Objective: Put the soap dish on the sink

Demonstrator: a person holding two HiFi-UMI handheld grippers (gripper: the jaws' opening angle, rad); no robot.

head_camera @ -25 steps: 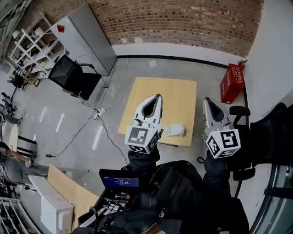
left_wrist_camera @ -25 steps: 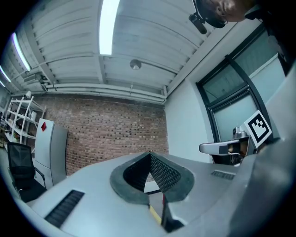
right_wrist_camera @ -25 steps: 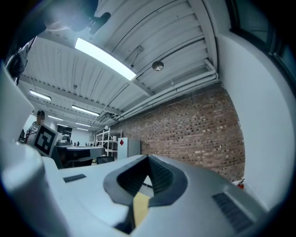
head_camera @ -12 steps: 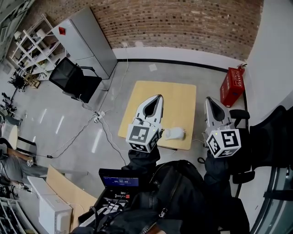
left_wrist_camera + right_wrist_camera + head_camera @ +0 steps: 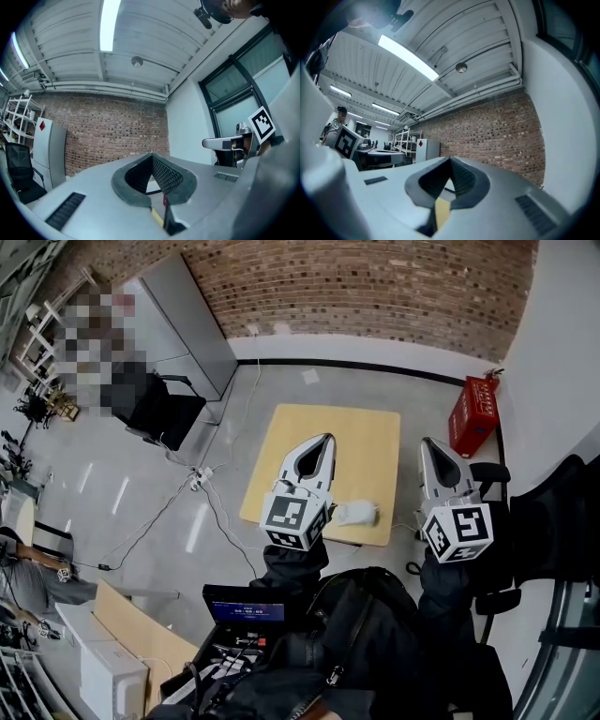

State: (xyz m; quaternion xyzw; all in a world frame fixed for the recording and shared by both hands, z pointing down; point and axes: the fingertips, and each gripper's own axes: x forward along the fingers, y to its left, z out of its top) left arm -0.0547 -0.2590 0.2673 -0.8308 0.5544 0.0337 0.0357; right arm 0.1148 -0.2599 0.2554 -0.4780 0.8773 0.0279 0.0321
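Observation:
A small white object [image 5: 356, 513], which looks like the soap dish, lies near the front edge of a light wooden table [image 5: 347, 442] in the head view. No sink shows in any view. My left gripper [image 5: 325, 438] is held level above the table, just left of the white object, with its jaws shut and nothing in them. My right gripper [image 5: 427, 442] hovers past the table's right edge, also shut and empty. In the left gripper view the left gripper [image 5: 151, 154] points at a brick wall. In the right gripper view the right gripper [image 5: 450, 159] does the same.
A red box [image 5: 476, 411] stands on the floor right of the table. At the left are a black chair [image 5: 159, 409] and a grey cabinet [image 5: 183, 320]. Cables [image 5: 202, 476] run across the floor. A small screen [image 5: 246, 612] glows beside the person's dark clothing.

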